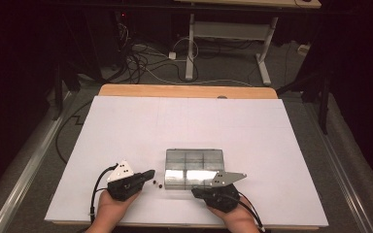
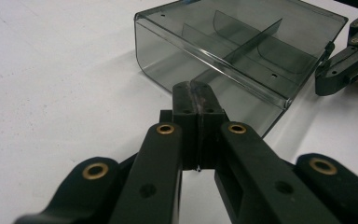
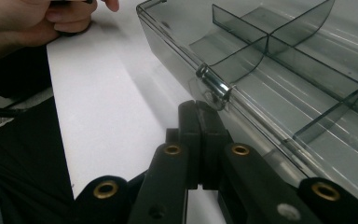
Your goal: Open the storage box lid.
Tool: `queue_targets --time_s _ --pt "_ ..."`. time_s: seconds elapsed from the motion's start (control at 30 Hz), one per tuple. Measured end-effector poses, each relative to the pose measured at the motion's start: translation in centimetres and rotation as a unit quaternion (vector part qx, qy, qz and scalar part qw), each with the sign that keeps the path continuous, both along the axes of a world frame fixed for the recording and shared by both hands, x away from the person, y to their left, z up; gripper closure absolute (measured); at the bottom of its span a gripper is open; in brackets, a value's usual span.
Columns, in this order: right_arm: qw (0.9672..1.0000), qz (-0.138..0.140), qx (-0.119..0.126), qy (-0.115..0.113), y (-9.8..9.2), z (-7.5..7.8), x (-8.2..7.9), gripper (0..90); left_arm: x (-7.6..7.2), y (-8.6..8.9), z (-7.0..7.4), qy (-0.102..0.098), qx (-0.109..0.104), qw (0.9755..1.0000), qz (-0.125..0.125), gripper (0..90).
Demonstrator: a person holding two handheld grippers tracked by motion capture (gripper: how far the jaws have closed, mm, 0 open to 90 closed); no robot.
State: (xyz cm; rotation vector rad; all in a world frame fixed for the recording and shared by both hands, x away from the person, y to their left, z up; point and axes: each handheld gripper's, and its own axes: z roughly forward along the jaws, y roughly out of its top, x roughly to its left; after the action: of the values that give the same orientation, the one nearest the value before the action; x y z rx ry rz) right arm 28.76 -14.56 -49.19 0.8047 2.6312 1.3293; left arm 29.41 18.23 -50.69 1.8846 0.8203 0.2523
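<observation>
A smoky clear plastic compartment box (image 1: 194, 167) lies on the white table cover, with dividers inside. My left gripper (image 1: 150, 174) rests just left of it, jaws shut and empty, pointing at the box's left end. In the left gripper view the shut tips (image 2: 196, 88) stand close before the box (image 2: 242, 51), and the other gripper (image 2: 345, 65) shows at the right edge. My right gripper (image 1: 195, 192) sits at the box's near edge. Its shut tips (image 3: 199, 108) are just short of the box's small front latch (image 3: 213, 84), holding nothing.
Two small black bits (image 1: 158, 183) lie on the cover between the left gripper and the box. The table's front edge (image 1: 175, 224) runs close under both hands. The other hand (image 3: 37, 18) shows at the top left of the right gripper view. Cables and desk legs (image 1: 190, 53) lie beyond the table.
</observation>
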Motion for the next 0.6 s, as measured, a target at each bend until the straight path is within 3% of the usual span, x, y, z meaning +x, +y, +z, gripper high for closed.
queue_targets --time_s 0.4,0.6 --pt "0.9999 -0.007 -0.009 -0.003 0.06 0.0 -0.08 90.0 -0.01 0.04 0.01 0.0 -0.001 1.0 -0.001 87.3" --pt "1.0 -0.006 0.001 -0.003 -0.18 0.03 -0.08 90.0 0.03 0.04 0.0 0.001 -0.002 1.0 -0.002 87.3"
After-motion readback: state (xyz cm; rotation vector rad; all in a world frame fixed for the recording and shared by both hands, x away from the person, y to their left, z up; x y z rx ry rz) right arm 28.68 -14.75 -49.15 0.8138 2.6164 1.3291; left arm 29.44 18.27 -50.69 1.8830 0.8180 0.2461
